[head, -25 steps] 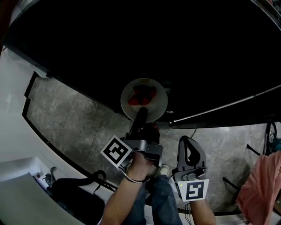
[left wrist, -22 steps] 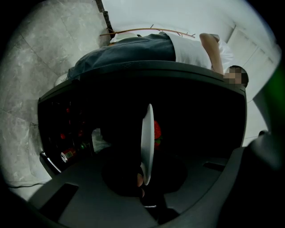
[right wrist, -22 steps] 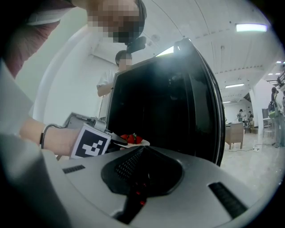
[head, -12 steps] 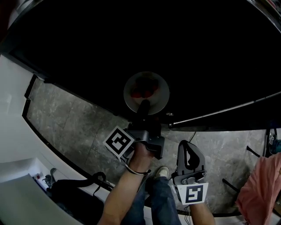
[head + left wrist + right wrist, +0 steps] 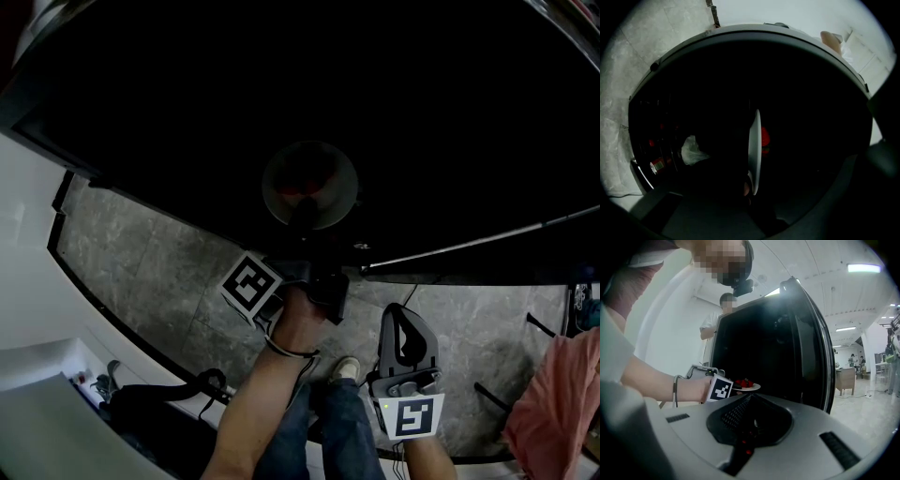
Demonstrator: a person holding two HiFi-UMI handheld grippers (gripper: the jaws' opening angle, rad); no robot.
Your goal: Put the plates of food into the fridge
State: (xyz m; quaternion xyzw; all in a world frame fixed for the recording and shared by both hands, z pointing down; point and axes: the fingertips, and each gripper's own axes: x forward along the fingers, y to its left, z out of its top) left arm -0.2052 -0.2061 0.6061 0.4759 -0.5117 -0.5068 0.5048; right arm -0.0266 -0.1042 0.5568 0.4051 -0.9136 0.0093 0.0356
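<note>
One plate in play: the plate (image 5: pixel 310 185) with red food (image 5: pixel 302 187) on it, pinched by its near rim in my left gripper (image 5: pixel 303 223).
Left jaws: clamped on that rim. In my left gripper view the plate shows edge-on, rising straight out of the jaws.
Right jaws: my right gripper (image 5: pixel 401 309) hangs low beside my leg, jaws together on nothing.
Just changed: a second ago the plate sat bright at the mouth of the fridge (image 5: pixel 281 75). Now it has gone deeper in and lies dim in the shadow. My right gripper has not shifted.
Where it is: inside the dark opening, past the lower front edge. A white bag (image 5: pixel 693 150) and a red can (image 5: pixel 657 164) sit off to one side of it.
Shelf under it: probably close below, but it is too dark to tell whether the plate touches.
Meaning: the placing is nearly done. I judge that setting down and letting go remain.
</note>
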